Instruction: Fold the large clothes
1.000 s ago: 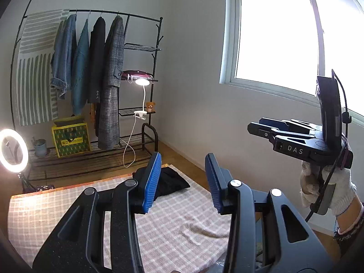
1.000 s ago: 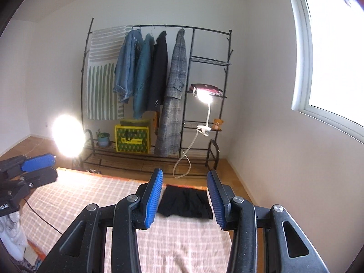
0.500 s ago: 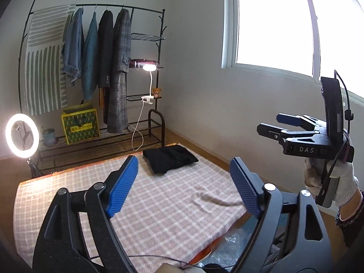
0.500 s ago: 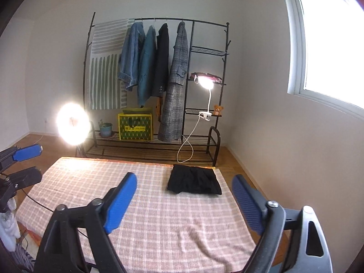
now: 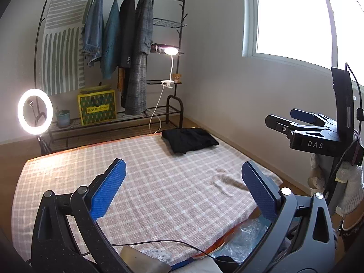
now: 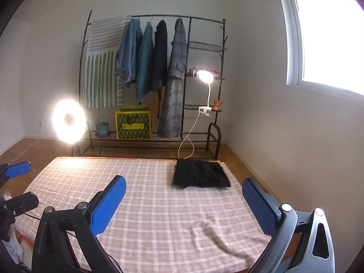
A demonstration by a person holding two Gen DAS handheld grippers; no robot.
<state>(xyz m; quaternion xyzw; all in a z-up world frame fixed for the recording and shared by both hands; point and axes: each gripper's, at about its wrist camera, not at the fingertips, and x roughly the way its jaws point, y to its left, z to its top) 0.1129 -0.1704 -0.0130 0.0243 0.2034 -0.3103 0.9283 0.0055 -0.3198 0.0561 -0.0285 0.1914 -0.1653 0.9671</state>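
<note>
Checked blanket (image 6: 147,195) covers the floor; folded black garment (image 6: 201,177) lies at its far right corner. Left gripper (image 5: 182,195) and right gripper (image 6: 184,207) are opening, empty. Soft, floppy cloth: probably best pinched at an edge.

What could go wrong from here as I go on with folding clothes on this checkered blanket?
The thin black cable lies over the near edge of the checkered blanket, under the left gripper, whose jaws are opening with nothing between them; it could snag. The right gripper, also opening and empty, is near the blanket's wrinkle and might catch it. The folded black garment sits at the far corner, easily knocked off.
</note>
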